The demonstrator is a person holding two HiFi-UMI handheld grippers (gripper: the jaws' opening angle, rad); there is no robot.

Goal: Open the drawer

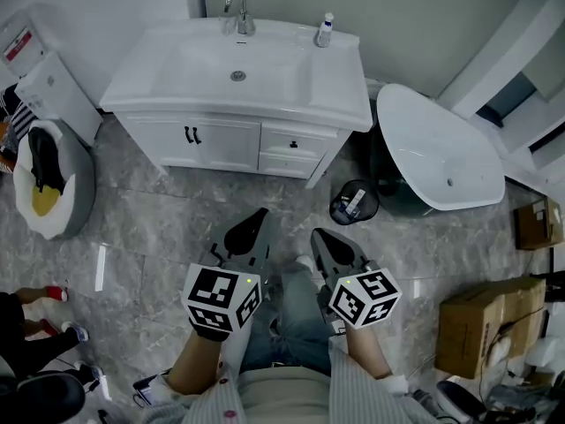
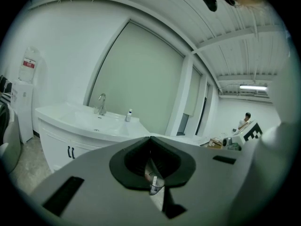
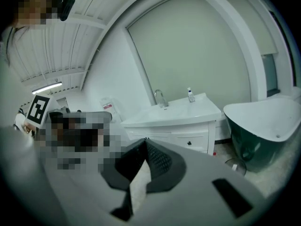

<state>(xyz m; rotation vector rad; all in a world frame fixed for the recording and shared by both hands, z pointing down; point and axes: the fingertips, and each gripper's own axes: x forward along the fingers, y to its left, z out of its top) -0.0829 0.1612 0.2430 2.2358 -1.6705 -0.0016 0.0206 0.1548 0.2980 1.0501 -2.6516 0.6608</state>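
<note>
The white vanity [image 1: 234, 113] stands against the far wall. Its two small drawers are on the right side, the upper drawer [image 1: 293, 143] and the lower drawer [image 1: 289, 164], each with a black knob and both closed. In the right gripper view the upper drawer [image 3: 190, 141] shows ahead. My left gripper [image 1: 258, 215] and right gripper [image 1: 320, 236] hang side by side over the floor, well short of the vanity. Both have their jaws together with nothing between them. The left gripper [image 2: 150, 137] faces the cabinet doors [image 2: 70, 152]. The right gripper [image 3: 146, 139] points toward the vanity.
A small black bin [image 1: 354, 203] stands on the floor right of the vanity, beside a white bathtub [image 1: 439, 153]. Cardboard boxes [image 1: 481, 321] lie at the right. A water dispenser [image 1: 53, 95] and a grey cushion [image 1: 48, 184] are at the left. A bottle [image 1: 325, 31] and a faucet [image 1: 238, 11] are on the basin.
</note>
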